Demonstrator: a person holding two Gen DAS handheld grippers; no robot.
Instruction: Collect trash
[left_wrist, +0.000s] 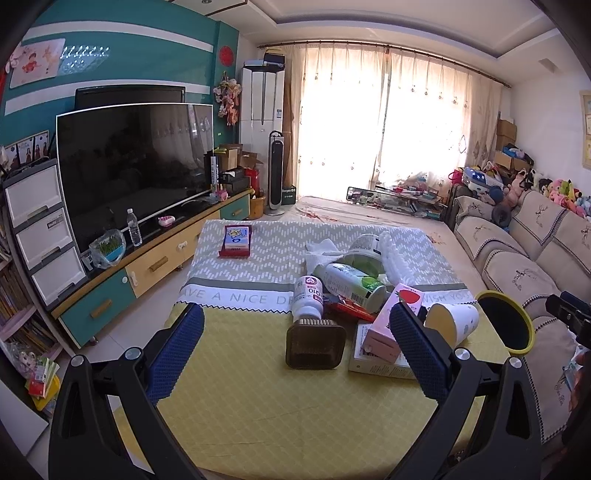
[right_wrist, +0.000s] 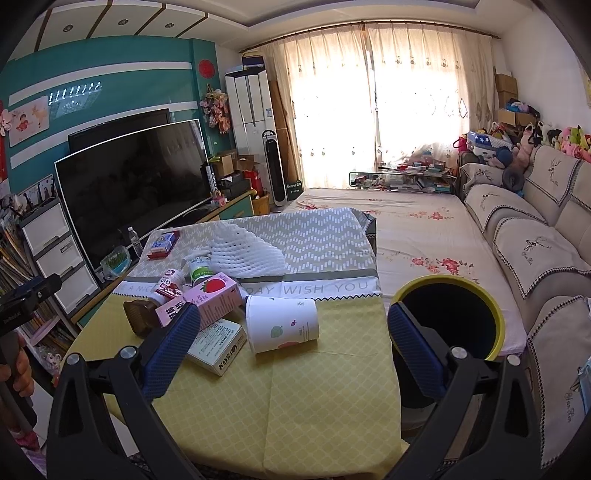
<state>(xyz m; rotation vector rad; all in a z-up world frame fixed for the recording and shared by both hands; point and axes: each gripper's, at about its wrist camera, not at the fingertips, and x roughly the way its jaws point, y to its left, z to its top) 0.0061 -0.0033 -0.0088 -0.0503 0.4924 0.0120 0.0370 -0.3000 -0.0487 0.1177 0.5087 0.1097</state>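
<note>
While both grippers hang above the table with blue pads spread wide and nothing between them, the left gripper looks over a brown-capped bottle and pink strawberry carton; the right gripper frames a tipped paper cup. Trash lies clustered on the yellow tablecloth — white foam netting behind. Just beside the table's right edge stands a yellow-rimmed bin.

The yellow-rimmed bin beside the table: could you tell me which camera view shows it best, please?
The right wrist view: the bin sits near centre, its whole rim and dark opening visible. The left wrist view shows the bin near the right edge, more distorted.
</note>
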